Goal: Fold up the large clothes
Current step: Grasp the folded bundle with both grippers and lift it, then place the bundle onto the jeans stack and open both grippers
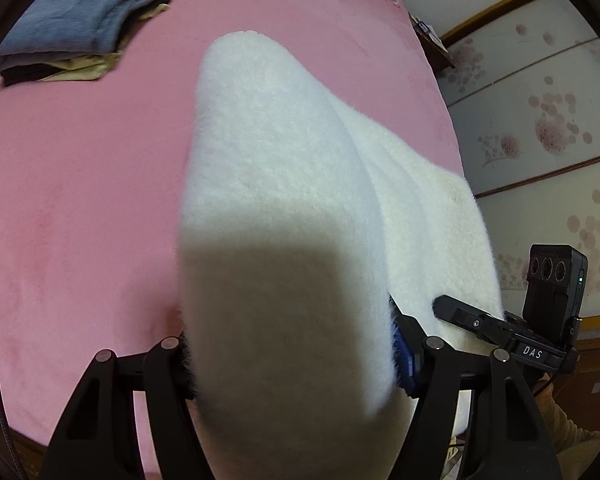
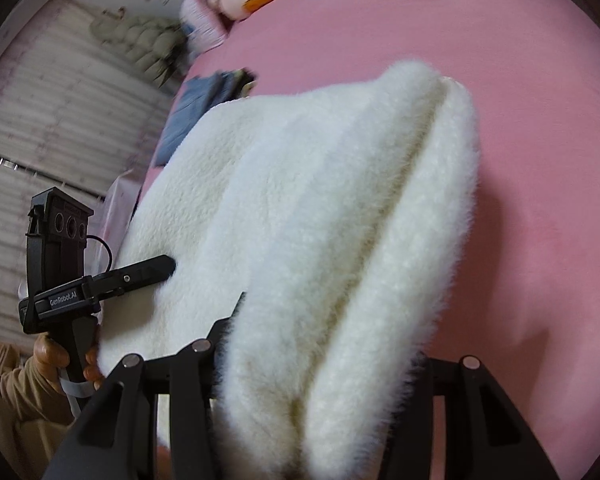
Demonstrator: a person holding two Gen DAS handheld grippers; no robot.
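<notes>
White fleece garment, folded w/ thick layers, held above pink bed cover. Left gripper: jaws closed onto a bunched fold, fabric filling the gap betw. fingers. Right gripper: likewise clamped on a doubled edge of same garment; its far finger lies against the fleece in left-wrist view. Left gripper, seen from right wrist, is gripped by a hand. Stack of folded clothes, blue on top, rests on cover, well apart from garment.
</notes>
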